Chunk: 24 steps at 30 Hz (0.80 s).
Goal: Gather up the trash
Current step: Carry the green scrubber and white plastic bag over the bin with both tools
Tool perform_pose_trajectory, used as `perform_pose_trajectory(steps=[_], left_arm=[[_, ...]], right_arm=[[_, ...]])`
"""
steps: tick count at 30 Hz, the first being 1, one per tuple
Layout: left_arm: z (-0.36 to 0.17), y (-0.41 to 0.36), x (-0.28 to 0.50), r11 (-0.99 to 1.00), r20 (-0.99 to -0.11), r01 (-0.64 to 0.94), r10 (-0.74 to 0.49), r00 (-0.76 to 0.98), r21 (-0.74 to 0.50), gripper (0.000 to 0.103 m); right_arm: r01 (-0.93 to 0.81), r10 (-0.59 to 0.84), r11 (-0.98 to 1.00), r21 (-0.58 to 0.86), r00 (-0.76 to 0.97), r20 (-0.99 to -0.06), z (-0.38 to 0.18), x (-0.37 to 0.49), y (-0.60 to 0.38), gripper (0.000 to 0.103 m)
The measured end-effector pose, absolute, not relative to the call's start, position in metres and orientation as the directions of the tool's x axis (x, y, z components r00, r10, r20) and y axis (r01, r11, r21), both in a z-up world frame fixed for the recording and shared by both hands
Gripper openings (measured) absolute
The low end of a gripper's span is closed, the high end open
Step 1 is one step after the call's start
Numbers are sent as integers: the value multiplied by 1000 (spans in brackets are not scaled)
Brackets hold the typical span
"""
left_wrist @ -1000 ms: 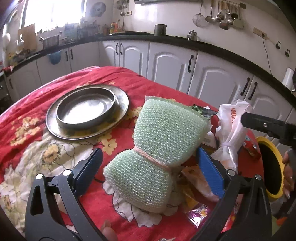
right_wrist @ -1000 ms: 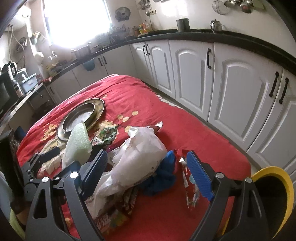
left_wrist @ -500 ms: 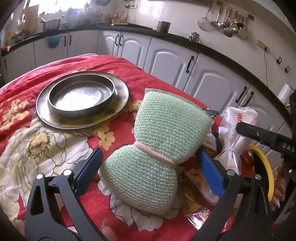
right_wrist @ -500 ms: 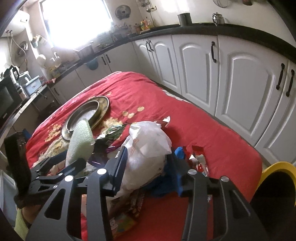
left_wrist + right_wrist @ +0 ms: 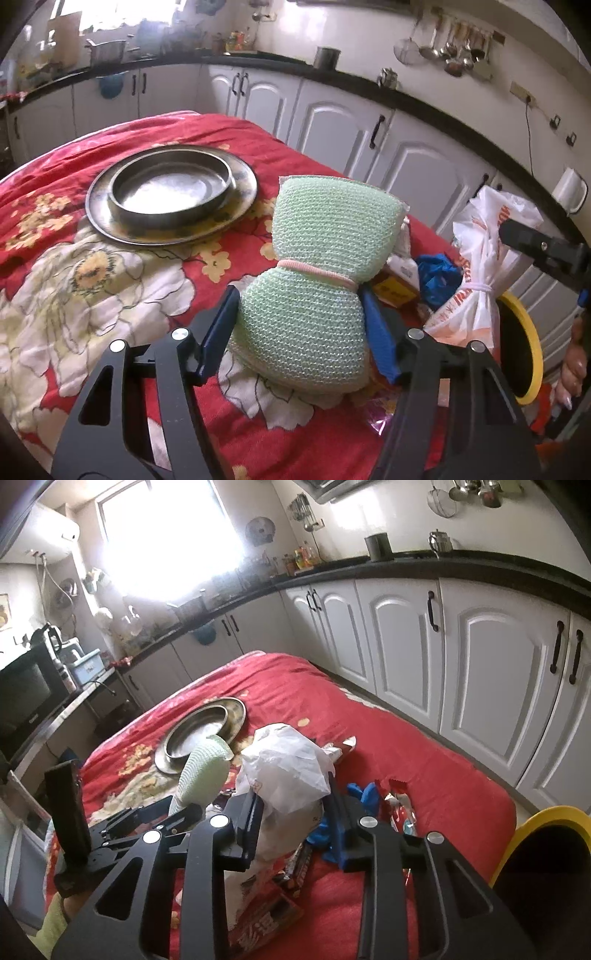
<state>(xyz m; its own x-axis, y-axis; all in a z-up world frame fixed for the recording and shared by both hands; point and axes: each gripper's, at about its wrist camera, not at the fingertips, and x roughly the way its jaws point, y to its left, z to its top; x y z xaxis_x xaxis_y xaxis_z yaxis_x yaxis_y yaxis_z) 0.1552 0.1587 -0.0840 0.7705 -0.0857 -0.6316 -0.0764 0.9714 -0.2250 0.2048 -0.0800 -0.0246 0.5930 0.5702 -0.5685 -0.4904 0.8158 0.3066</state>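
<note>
My left tool (image 5: 299, 328) has just been closing, and its blue pads now press both sides of the green knitted scrubber (image 5: 317, 280), gripping the lower lobe below the pink band that cinches its waist. My right tool (image 5: 295, 812) has also just been closing, and it is clenched on the tied white plastic bag (image 5: 284, 768), whose crumpled top bulges above the pads. Both things sit near the worktop's right edge, on the red flowered cloth (image 5: 92, 280) that covers it. More litter lies around them: a crumpled blue wrapper (image 5: 364, 797) just beside the bag, a red snack packet (image 5: 400, 805) further toward the right edge, and a printed red wrapper (image 5: 266, 919) at the near edge under my right tool. A steel bowl (image 5: 171, 192) stands in a wide steel plate (image 5: 243, 192) toward the far left corner, well apart from the litter. The yellow-rimmed bin (image 5: 550, 867) stands off the worktop's near right corner.
</note>
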Motion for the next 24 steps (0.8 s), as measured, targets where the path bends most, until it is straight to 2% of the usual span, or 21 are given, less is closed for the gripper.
perform_pose_trajectory(steps=[12,24], left_arm=[[-46,146,125,971,-554,-61,-79,829,-230,56],[-23,112,114,978,-513,7,-116,851,-210,56]], right_arm=[[-512,591,804,302,631,-503,1,183,-101,28],[-508,578,814,281,660,-480,17,168,-130,28]])
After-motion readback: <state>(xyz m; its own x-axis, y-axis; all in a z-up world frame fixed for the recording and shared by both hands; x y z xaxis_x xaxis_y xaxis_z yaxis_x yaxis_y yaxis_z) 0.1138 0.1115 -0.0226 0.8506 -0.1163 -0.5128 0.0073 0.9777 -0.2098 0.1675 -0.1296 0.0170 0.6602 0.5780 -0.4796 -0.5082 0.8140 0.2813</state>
